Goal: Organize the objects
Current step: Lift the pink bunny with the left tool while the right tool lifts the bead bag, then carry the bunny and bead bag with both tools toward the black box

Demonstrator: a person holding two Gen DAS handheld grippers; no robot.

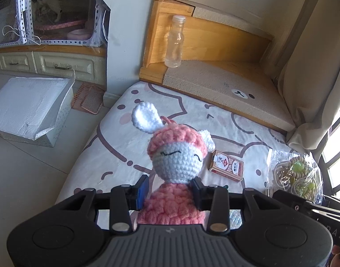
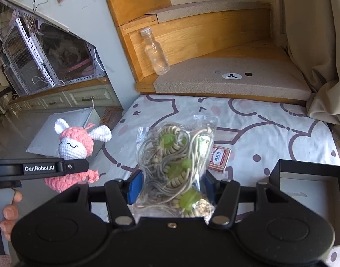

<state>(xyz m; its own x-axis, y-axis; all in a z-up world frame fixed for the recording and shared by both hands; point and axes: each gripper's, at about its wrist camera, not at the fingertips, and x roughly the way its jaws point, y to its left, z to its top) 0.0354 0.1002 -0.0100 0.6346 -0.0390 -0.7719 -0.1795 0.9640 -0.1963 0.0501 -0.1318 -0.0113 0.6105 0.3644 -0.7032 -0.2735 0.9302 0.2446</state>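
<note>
A crocheted bunny doll (image 1: 176, 164), white-faced with closed stitched eyes, two white ears, a pink knobbly cap and pink body, stands upright between the fingers of the left gripper (image 1: 170, 189), which pinch its body just below the neck, above a cartoon-print bed (image 1: 116, 151). The right gripper (image 2: 171, 187) pinches one clear plastic bag (image 2: 174, 166) between its blue-padded fingers; the bag is stuffed with grey cords, ringed bead coils and three green beads. Beyond both sets of fingers one red card box (image 1: 226, 166) lies flat on the bed, and farther off a single clear bottle (image 1: 174, 42) stands on a beige mat (image 1: 225, 89) with a bear face. A black open box (image 2: 307, 178) sits right of the right fingers.
</note>
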